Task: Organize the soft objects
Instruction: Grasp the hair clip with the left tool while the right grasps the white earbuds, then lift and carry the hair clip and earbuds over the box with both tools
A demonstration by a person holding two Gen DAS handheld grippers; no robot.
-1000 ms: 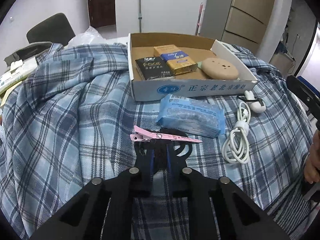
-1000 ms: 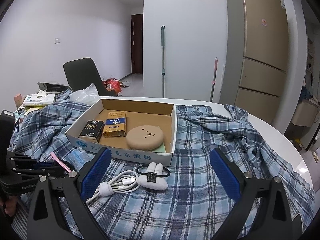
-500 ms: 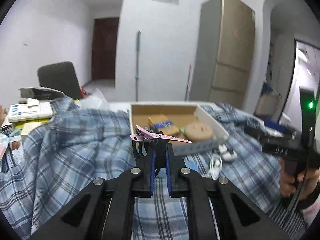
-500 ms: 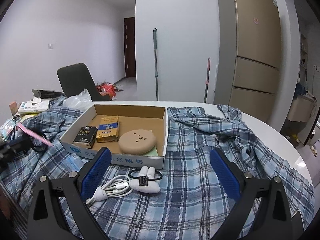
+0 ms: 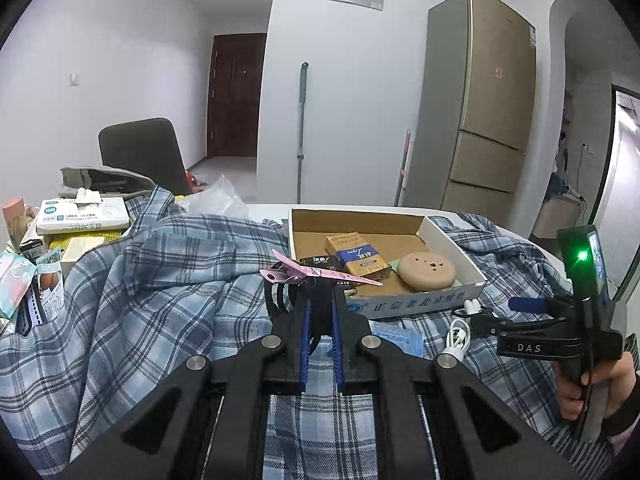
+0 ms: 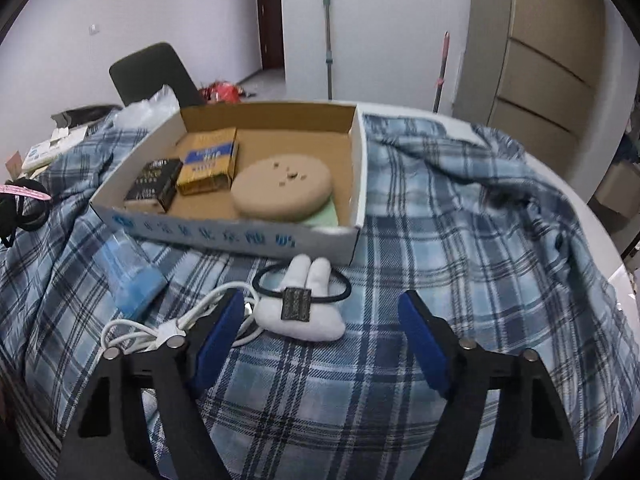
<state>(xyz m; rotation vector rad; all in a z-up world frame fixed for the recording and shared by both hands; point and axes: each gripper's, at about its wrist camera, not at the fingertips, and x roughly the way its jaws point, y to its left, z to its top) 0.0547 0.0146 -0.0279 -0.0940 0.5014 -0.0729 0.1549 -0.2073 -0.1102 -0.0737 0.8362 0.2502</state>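
The left tool [image 5: 320, 312] is clamped on a black hair band [image 5: 280, 300] that carries a pink clip [image 5: 316, 273], holding both up in the air in front of the box [image 5: 416, 307]. The right tool [image 6: 320, 336] has just been narrowing its gap; its blue pads [image 6: 424, 344] stand apart and touch nothing, poised just above a white plush hair tie [image 6: 304, 304] that lies on the plaid cloth [image 6: 460, 232] right before the box's front wall. A coiled white cable [image 6: 160, 332] lies beside the plush piece, partly under the left-side pad, and a blue tissue pack [image 6: 132, 280] rests further left on the cloth. Inside the box sit a round tan pad [image 6: 282, 188] on a green sheet [image 6: 324, 216], a gold-and-blue packet [image 6: 210, 160] and a black packet [image 6: 154, 184]. In the left view a hand [image 5: 592, 388] grips the right tool's handle at the far right. The cloth covers the worktop [image 6: 624, 276].
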